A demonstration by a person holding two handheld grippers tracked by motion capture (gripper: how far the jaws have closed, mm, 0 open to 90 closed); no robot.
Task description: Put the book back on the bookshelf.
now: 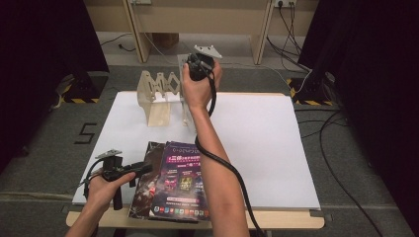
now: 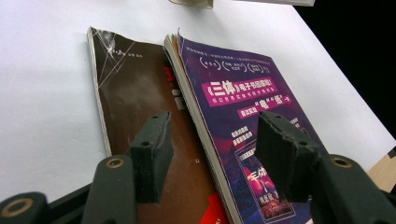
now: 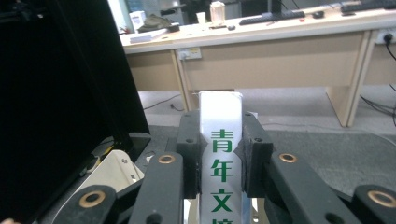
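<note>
Right gripper [image 3: 219, 158] is up over the far edge of the table [image 1: 276, 143], jaws clamped on the spine of a white book [image 3: 220, 154] with green characters running down it, pads pressing both sides. From the high view that right gripper [image 1: 200, 66] sits just above the wooden expanding rack [image 1: 160, 96] standing near the far edge, left of centre; whether the book is already down in one of its slots, I can't tell, the hand covers it. The rack's visible slots on the left look bare. Down at the near edge, left gripper [image 1: 129, 172] hangs low beside two magazines, jaws apart, nothing between the pads. In the left gripper view the left gripper [image 2: 217, 156] straddles the seam where the purple magazine [image 2: 243, 107] overlaps the brown magazine [image 2: 135, 98], both lying flat on the white table top [image 2: 42, 84]
</note>
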